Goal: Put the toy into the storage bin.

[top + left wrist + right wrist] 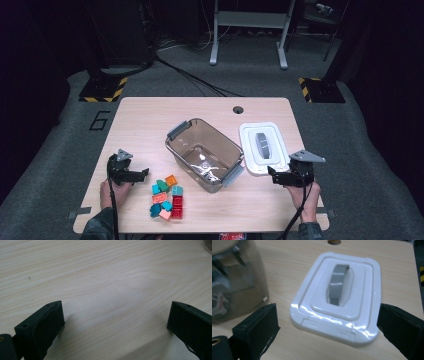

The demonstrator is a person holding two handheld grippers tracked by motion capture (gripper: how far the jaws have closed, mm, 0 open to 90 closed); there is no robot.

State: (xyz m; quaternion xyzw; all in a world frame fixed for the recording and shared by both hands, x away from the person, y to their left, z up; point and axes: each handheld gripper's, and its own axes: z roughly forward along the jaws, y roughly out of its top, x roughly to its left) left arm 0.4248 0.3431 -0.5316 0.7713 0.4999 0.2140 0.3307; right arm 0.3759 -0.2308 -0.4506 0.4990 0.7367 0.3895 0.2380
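Right gripper (pixel 274 174): jaws spread wide, nothing between the pads; no contact with anything. It hangs low over the table (pixel 150 115), held by the person's right hand (pixel 306 197).
Just ahead of the right gripper: the white lid (pixel 337 312) lies flat on the wood with its grey handle (pixel 338 285) facing up. In the right gripper view its near edge sits between the two black jaws but beyond their tips, apart from both.
To the left of the right gripper, beside the lid: the clear brownish tub (pixel 205 152), open at the top, with grey clips on its end walls. The lid's long side is just beside the tub's near corner.
Left gripper (pixel 145 173): jaws parted, pads bare, nothing in the gap. The left gripper view has plain tabletop between them. It is held by the left hand (pixel 107 192).
Just past the left gripper's tips: a cluster of toy bricks (pixel 167 197) in teal, orange, red, green and pink, lying loose on the table, near the jaws but not touched.
Beyond the bricks from the left gripper: the tub, well apart from the jaws.
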